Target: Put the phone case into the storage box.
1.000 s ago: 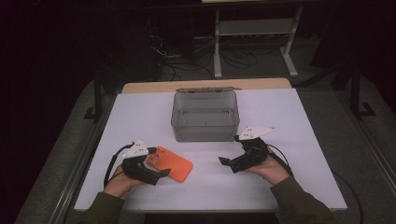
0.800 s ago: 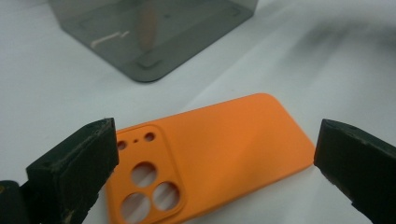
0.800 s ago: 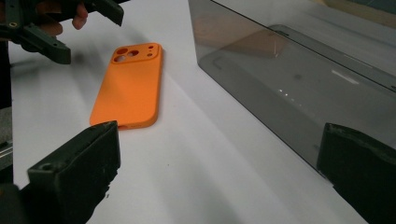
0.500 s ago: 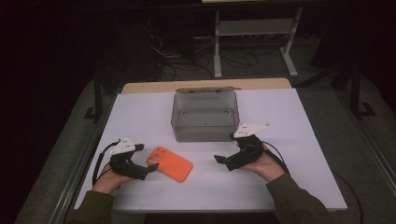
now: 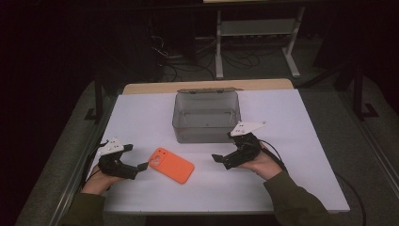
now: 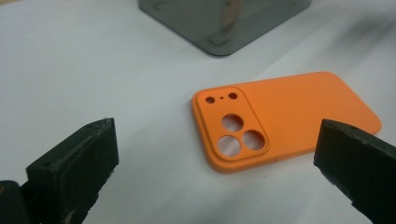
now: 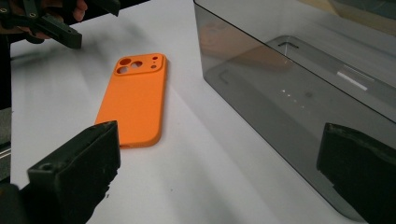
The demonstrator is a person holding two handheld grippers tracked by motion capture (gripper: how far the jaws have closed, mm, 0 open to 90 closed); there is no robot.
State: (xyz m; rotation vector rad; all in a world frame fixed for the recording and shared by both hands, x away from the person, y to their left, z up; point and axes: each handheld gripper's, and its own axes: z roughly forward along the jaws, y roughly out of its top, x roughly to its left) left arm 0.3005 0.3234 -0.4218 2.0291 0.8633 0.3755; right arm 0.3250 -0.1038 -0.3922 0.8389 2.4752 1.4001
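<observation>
— While both grippers hang low over the white table, where does the phone case lie?

— Flat on the table, back side up, between the two hands and nearer the left one. It is orange, with its camera cut-outs at the end that points toward the left gripper. From the left gripper view the case sits just past the jaw tips, apart from them.

— And the jaws?

— The left gripper's jaws stand wide apart with nothing between them. The right gripper is the same: jaws spread wide, holding nothing, tips aimed toward the case.

— What about the box?

— A grey see-through box stands behind the case, toward the far side of the table, with no lid on top. Looking down through the open top, I see a bare floor inside and no loose things. In the right gripper view the box rises just beside the case, with a strip of table between them; they do not touch.

— Is the case in the box?

— No, it lies outside, in front of the box's near wall.
</observation>
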